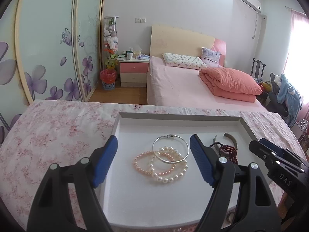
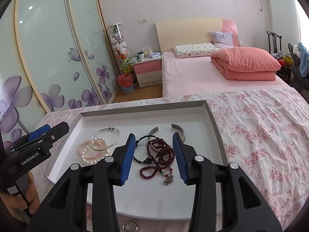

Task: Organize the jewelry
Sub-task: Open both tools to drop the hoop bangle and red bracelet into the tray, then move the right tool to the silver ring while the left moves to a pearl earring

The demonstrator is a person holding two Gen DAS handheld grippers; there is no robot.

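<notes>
A white tray [image 1: 123, 203] lies on a floral cloth and also shows in the right wrist view [image 2: 210, 119]. In it lie a silver bangle [image 1: 170, 148], a pink pearl bracelet [image 1: 142, 167] and a white pearl bracelet [image 1: 170, 177], overlapping. My left gripper [image 1: 154, 146] is open above them, empty. To the right lie a dark red bead strand [image 2: 161, 154], a black bead bracelet [image 2: 140, 159] and an open silver cuff [image 2: 179, 129]. My right gripper [image 2: 154, 140] is open above the red strand, empty.
The floral cloth [image 2: 260, 135] covers the table around the tray. A small ring [image 2: 130, 227] lies on the cloth at the tray's near edge. Beyond the table are a pink bed [image 1: 183, 89], a nightstand [image 1: 134, 71] and sliding wardrobe doors [image 1: 48, 48].
</notes>
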